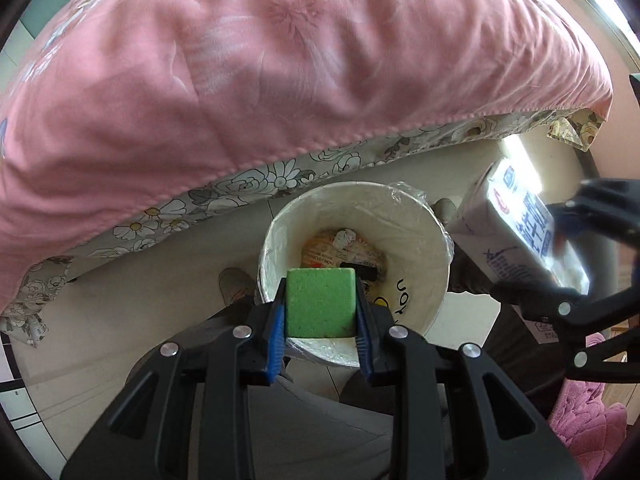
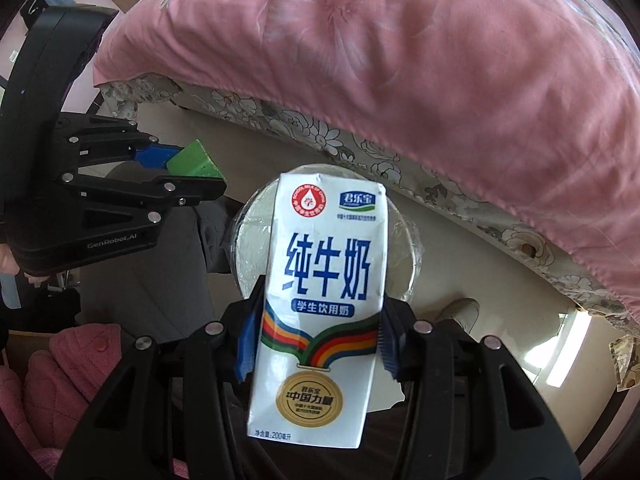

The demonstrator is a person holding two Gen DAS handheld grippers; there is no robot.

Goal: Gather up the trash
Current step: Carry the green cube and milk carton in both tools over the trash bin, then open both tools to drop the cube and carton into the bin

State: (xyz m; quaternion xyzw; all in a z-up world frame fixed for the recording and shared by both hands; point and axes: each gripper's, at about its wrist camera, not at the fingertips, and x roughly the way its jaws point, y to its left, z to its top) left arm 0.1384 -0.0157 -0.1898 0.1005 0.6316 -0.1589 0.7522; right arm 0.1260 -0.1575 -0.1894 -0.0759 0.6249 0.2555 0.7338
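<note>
1. Clamped between the blue pads of the left gripper [image 1: 321, 308]: a green sponge block [image 1: 321, 302], held directly above the open mouth of a white bin [image 1: 408, 240].
2. Clamped between the pads of the right gripper [image 2: 316, 344]: a white milk carton [image 2: 320, 292] with blue lettering, upright in the right wrist view, held over the same bin [image 2: 404, 264].
3. Lined with clear plastic film, that bin; at its bottom, crumpled printed wrappers [image 1: 340, 250] and a small dark item.
4. Seen from the left wrist view: the carton [image 1: 516, 224] tilted, to the right of the bin rim.
5. Seen from the right wrist view: the sponge [image 2: 194, 160] and the left gripper [image 2: 180, 172] to the upper left of the carton.
6. Standing on a pale tiled floor [image 1: 120, 312], close beside a bed.
7. Above and behind: a pink quilt [image 1: 260, 60] over a grey flowered sheet [image 1: 256, 184].
8. Beside the bin: a light shoe [image 2: 460, 312] and grey trouser legs [image 1: 312, 424].
</note>
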